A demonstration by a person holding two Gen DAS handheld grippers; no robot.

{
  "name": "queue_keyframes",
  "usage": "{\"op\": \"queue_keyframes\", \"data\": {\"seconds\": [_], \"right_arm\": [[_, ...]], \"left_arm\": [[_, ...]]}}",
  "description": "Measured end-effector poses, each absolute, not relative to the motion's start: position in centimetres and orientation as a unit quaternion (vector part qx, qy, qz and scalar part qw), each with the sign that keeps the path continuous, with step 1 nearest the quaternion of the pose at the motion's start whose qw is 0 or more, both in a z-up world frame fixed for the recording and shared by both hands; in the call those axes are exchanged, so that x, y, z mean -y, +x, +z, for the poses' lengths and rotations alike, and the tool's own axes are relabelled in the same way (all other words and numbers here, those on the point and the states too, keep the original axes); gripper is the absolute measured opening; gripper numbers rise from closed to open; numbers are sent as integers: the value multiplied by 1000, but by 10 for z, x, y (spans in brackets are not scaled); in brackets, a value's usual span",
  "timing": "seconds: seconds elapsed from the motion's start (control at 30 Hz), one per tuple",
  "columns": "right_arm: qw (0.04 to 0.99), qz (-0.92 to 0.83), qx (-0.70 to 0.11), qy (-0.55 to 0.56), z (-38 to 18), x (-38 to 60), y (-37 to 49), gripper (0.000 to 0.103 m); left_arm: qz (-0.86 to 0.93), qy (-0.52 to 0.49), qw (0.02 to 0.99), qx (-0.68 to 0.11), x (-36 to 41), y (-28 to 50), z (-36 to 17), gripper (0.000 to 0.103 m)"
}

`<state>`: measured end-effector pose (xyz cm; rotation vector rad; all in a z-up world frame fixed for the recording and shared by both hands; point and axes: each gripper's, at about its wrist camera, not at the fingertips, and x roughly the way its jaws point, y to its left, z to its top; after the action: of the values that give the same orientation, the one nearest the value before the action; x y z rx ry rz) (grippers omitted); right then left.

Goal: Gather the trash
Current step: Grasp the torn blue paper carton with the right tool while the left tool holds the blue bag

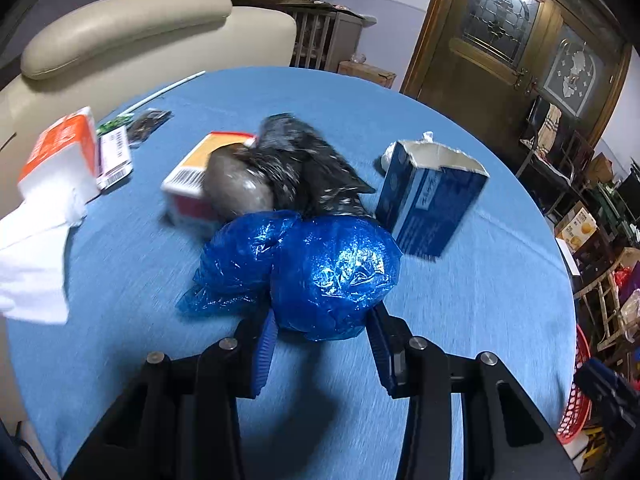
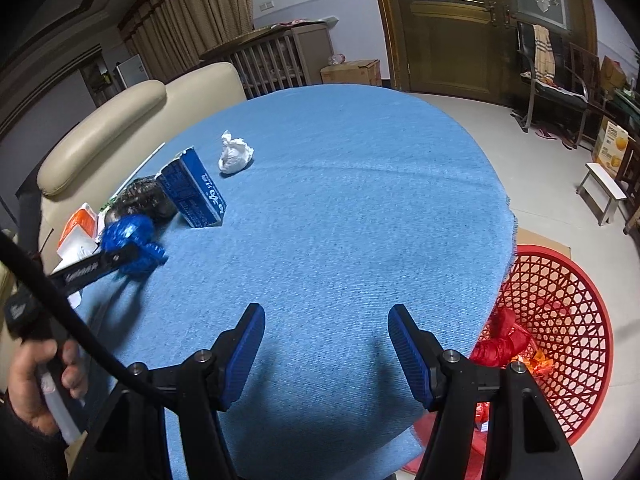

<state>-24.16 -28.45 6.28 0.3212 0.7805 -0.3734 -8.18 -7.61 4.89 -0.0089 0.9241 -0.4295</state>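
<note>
trash is what this is all about, and from the left wrist view the blue plastic bag (image 1: 316, 272) sits bunched on the blue table (image 1: 480, 300), right between the left gripper (image 1: 320, 340) fingers, which look pressed against its sides, so i'd call that clamped on the bag. behind it a black bag (image 1: 304, 164) leans on a yellow and red box (image 1: 192, 184), and an open blue carton (image 1: 428, 196) stands just to the right. tissues (image 1: 40, 216) lie off to the left. that blue bag looks light, soft and slippery, crinkly film that will squash and slide, so a bite on the thick knotted middle seems safest

over to the right wrist view: the right gripper (image 2: 326, 344) hovers over bare cloth with its jaws spread wide, holding nothing. a crumpled white paper (image 2: 235, 156) sits near the carton (image 2: 196, 192), well apart from the fingers. the red basket (image 2: 560, 320) waits on the floor beside the table edge, some red wrapping already inside
</note>
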Motion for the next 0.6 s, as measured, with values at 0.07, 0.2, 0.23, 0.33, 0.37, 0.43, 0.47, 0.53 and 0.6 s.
{"op": "queue_keyframes", "data": {"seconds": [0.07,0.2,0.23,0.33,0.37,0.43,0.47,0.53,0.6], "right_arm": [[896,-178,-378,153,63,282,-239,68],[897,-169,-383,142,63,273,-226,75],[898,-166,-384,136,64,269,-221,76],[904,-147,-383,119,68,257,-202,77],[905,-141,-383,116,69,253,-195,77],[908,-131,-383,111,71,245,-180,77],[909,-126,-383,106,72,241,-172,77],[912,-116,-380,97,75,232,-156,77],[916,-108,-377,86,78,222,-138,78]], "left_arm": [[-202,0,873,-443,70,-91,48,44],[-193,9,875,-444,59,-102,45,44],[-193,8,875,-444,56,-104,45,44],[-196,8,872,-448,46,-112,44,44],[-197,7,872,-448,45,-114,45,44],[-198,8,872,-447,39,-120,45,44],[-197,7,873,-447,36,-121,45,44],[-192,3,874,-446,29,-123,45,44],[-188,-3,874,-447,22,-122,44,44]]}}
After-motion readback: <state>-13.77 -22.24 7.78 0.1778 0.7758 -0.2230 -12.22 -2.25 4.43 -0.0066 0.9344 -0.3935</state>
